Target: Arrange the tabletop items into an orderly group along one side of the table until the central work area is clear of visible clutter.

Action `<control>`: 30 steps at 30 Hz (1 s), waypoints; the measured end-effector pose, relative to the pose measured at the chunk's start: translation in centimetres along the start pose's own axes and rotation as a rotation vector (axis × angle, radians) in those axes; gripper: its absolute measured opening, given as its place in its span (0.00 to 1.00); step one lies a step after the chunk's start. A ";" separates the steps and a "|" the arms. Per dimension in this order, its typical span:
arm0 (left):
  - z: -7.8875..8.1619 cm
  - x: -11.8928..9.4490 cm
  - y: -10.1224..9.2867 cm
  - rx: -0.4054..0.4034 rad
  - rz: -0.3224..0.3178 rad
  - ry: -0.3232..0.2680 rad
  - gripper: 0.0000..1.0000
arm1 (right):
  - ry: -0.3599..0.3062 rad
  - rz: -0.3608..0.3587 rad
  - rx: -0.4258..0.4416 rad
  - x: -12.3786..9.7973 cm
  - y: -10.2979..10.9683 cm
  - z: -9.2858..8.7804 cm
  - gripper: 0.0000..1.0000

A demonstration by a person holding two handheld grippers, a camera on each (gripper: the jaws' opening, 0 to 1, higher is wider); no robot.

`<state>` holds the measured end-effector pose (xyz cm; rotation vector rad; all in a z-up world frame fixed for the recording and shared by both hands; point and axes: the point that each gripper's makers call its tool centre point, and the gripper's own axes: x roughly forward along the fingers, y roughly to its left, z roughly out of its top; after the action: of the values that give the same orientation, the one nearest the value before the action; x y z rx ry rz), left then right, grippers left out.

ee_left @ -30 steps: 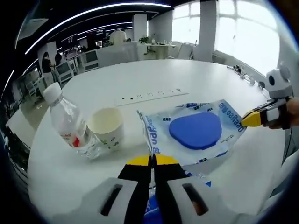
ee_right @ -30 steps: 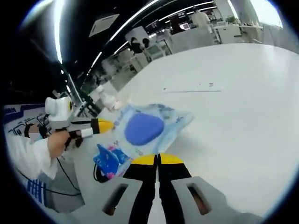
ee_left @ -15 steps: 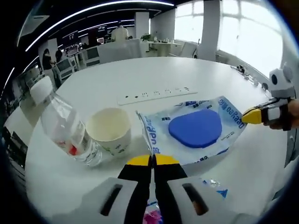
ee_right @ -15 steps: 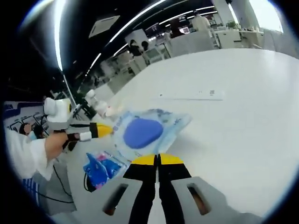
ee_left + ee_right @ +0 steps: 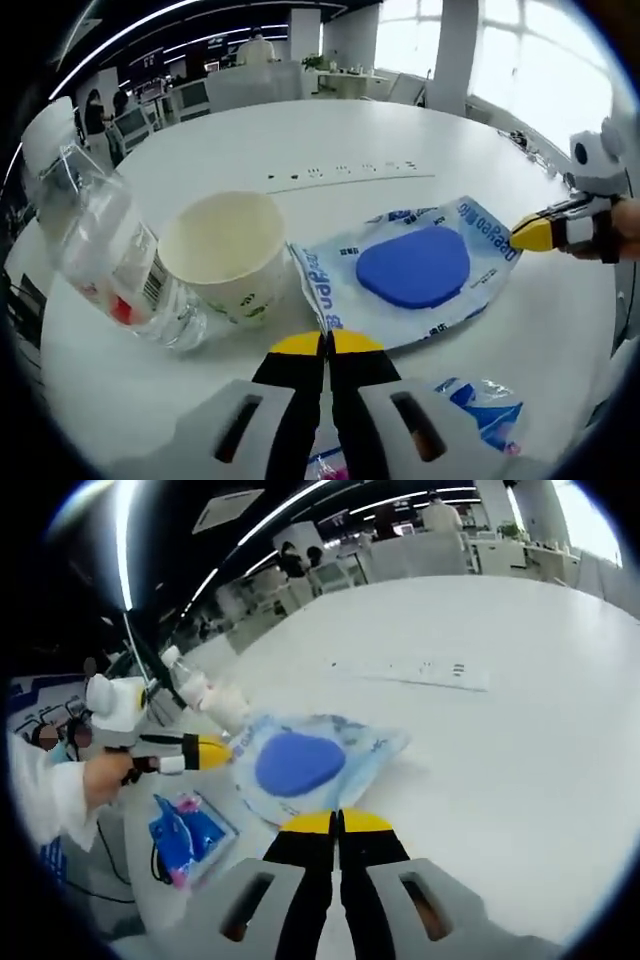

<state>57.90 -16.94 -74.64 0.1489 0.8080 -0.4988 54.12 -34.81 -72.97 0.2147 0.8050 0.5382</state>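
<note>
In the left gripper view, a clear plastic water bottle with a red-and-white label point(image 5: 105, 260) is standing far to the left of the left hand-held gripper point(image 5: 324, 344), on the round white worktop point(image 5: 300, 150). Just right of the bottle, and apparently touching it, a cream paper cup with green print point(image 5: 222, 255) is sitting upright with its mouth open. Directly ahead of the left hand-held gripper, a flat clear plastic pouch with blue lettering and a blue rounded pad inside point(image 5: 410, 270) is lying on the worktop, its left edge just beside the cup. The left hand-held gripper's yellow-tipped jaws are pressed together at the pouch's near edge; whether they are pinching the film cannot be told. Below and to the right of this gripper, a small blue-and-pink crinkled packet point(image 5: 487, 408) is lying apart from the pouch. At the far right, the right hand-held gripper point(image 5: 532, 233) is meeting the pouch's right corner with its yellow tip.

In the right gripper view, the left hand-held gripper point(image 5: 212, 752) is coming in from the left, held by a hand, its tip at the pouch point(image 5: 300, 765). The packet point(image 5: 185, 832) is lying to the lower left. The right hand-held gripper point(image 5: 337, 823) is showing its jaws closed together at the pouch's near edge; an actual grip cannot be told.
</note>
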 end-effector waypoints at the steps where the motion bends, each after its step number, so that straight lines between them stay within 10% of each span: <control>1: -0.1 0.2 0.1 0.000 0.000 0.002 0.00 | 0.006 -0.001 0.003 0.1 -0.1 -0.2 0.00; 30: -1.1 0.3 -0.3 -0.088 0.041 -0.005 0.00 | 0.054 -0.004 0.101 1.4 -1.9 -2.9 0.00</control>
<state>57.26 -16.95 -75.62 0.0831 0.8192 -0.4241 53.48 -35.71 -76.52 0.2923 0.8864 0.5016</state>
